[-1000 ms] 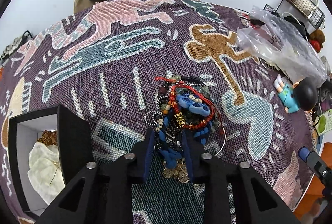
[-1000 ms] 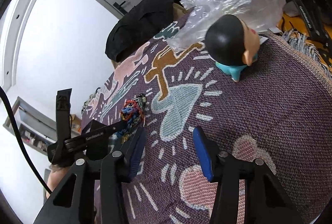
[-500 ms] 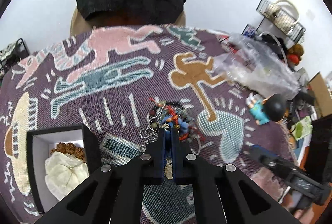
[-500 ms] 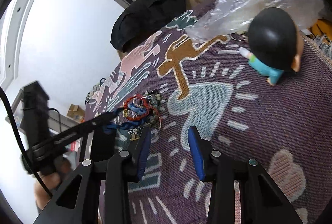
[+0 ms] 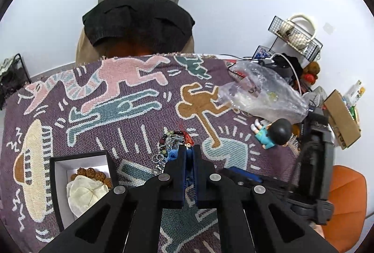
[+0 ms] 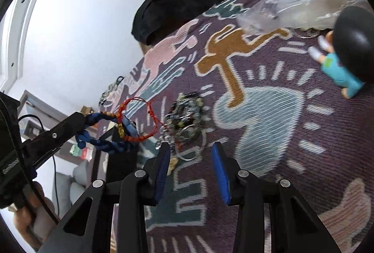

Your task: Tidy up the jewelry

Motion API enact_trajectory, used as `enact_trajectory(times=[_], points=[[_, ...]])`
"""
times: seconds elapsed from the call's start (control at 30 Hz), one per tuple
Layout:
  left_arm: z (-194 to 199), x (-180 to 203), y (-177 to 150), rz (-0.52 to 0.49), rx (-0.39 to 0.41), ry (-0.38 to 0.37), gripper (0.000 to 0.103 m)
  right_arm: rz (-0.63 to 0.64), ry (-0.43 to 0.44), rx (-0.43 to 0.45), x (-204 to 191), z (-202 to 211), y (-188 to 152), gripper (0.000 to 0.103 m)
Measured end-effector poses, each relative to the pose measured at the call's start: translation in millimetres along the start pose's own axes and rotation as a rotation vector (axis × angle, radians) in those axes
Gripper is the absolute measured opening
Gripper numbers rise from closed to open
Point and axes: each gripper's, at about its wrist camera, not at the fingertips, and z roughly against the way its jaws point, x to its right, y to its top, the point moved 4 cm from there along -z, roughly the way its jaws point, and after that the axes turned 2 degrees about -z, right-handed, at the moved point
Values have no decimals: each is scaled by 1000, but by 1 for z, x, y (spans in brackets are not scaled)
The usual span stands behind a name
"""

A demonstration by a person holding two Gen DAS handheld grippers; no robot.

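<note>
My left gripper (image 5: 189, 150) is shut on a blue bead bracelet (image 6: 105, 143), lifted above the cloth. A red cord bracelet (image 6: 138, 122) hangs tangled on it. The left gripper also shows in the right wrist view (image 6: 84, 122). The rest of the jewelry pile (image 6: 187, 117) lies on the patterned cloth; part of it shows in the left wrist view (image 5: 170, 143). My right gripper (image 6: 190, 159) is open and empty, just in front of the pile. A black jewelry box (image 5: 56, 182) with a white inside holds brown beads (image 5: 91, 174) and a cream pouch (image 5: 86, 192).
A doll with a black head (image 5: 275, 133) lies at the right, also in the right wrist view (image 6: 346, 49). A clear plastic bag (image 5: 261, 93) lies behind it. A chair with a black garment (image 5: 138, 21) stands at the far edge. Clutter and a cardboard box (image 5: 341, 119) sit at the right.
My left gripper shut on the blue bracelet and lifted it off the pile, with the red cord bracelet hanging on. My right gripper moved closer to the pile and stayed open.
</note>
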Motion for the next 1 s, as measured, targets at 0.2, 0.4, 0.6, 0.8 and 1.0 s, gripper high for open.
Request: enact_trajectory(times=[0.2, 0.4, 0.6, 0.8, 1.0], points=[[12, 10, -13, -35, 5, -13, 4, -15, 29, -4, -6, -4, -2, 39], [10, 6, -29, -40, -4, 4, 4, -47, 17, 1, 4, -2, -1, 39], [20, -9, -30, -8, 17, 23, 4, -4, -16, -28, -5, -9, -6, 39], [34, -27, -30, 20, 42, 37, 4, 96, -83, -73, -16, -19, -24, 39], [45, -44, -32, 53, 65, 42, 4, 179, -152, -110, -19, -33, -43, 39]])
